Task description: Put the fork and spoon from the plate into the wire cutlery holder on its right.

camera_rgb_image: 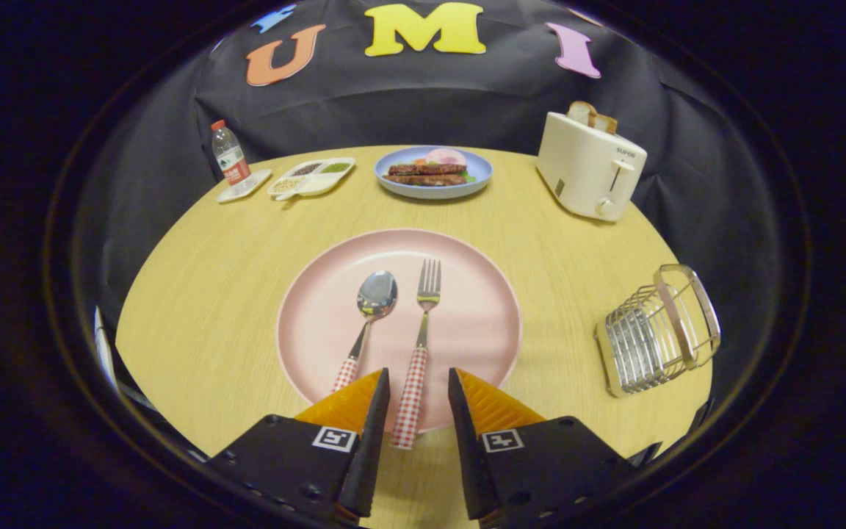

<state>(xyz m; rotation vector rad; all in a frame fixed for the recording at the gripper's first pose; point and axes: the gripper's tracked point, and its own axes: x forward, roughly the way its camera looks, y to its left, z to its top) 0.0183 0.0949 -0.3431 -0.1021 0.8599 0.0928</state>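
Straddling the fork's (420,345) red-checked handle, spread tongs (418,382) leave it untouched beside the matching spoon (368,319).

Claw (418,382) low over the table, fingers apart, nothing gripped

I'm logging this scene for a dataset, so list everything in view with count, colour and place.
table: one, light wood, round
plate: one, pink, just ahead of the tongs
spoon: one, silver with checked handle, on the plate
fork: one, silver with checked handle, beside the spoon, handle between the fingers
wire cutlery holder: one, silver, right of the plate
toaster: one, cream, holding bread, far right
food plate: one, blue, far side
divided dish: one, white
bottle: one, clear, red cap
tongs: one, black and orange, open
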